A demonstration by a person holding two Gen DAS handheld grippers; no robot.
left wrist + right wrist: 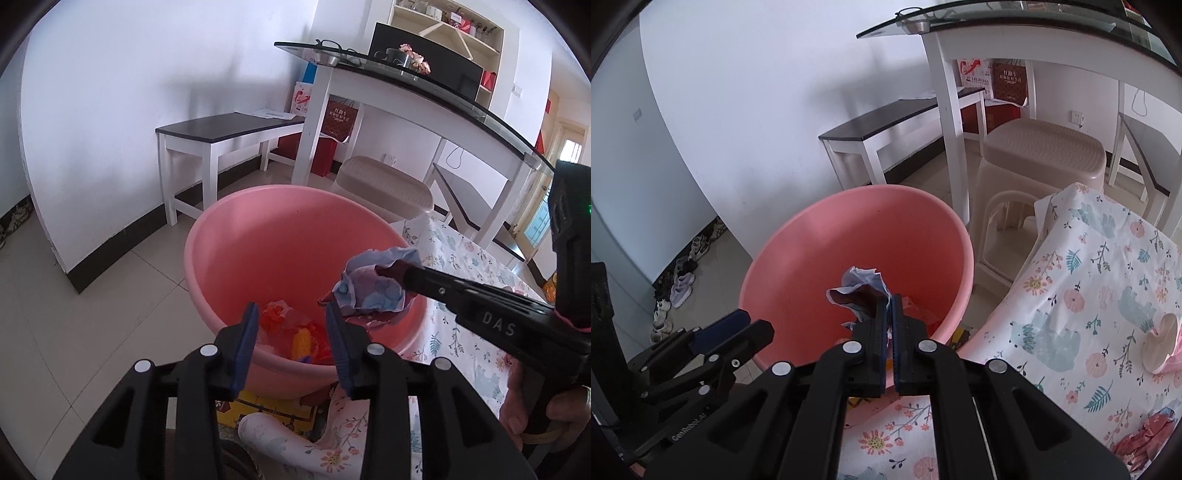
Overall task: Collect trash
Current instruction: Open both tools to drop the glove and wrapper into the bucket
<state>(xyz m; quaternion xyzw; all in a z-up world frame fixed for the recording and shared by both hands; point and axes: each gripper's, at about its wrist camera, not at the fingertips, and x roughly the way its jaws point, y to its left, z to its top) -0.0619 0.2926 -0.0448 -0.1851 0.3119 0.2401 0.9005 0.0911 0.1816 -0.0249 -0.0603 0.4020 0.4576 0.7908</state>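
Observation:
A pink plastic basin (280,243) stands on the floor beside the table; it also shows in the right wrist view (820,236). Red and yellow wrappers (295,328) lie in its bottom. My right gripper (889,301) is shut on a crumpled blue, white and maroon wrapper (862,286) and holds it over the basin; the wrapper also shows in the left wrist view (369,291). My left gripper (291,314) is open and empty above the basin's near rim, just left of the wrapper.
A table with a floral cloth (1089,295) is at the right, with a pink and cream item (1161,343) and red wrappers (1145,439) on it. A beige plastic stool (1034,158), a white bench (221,129) and a glass-topped desk (406,81) stand behind.

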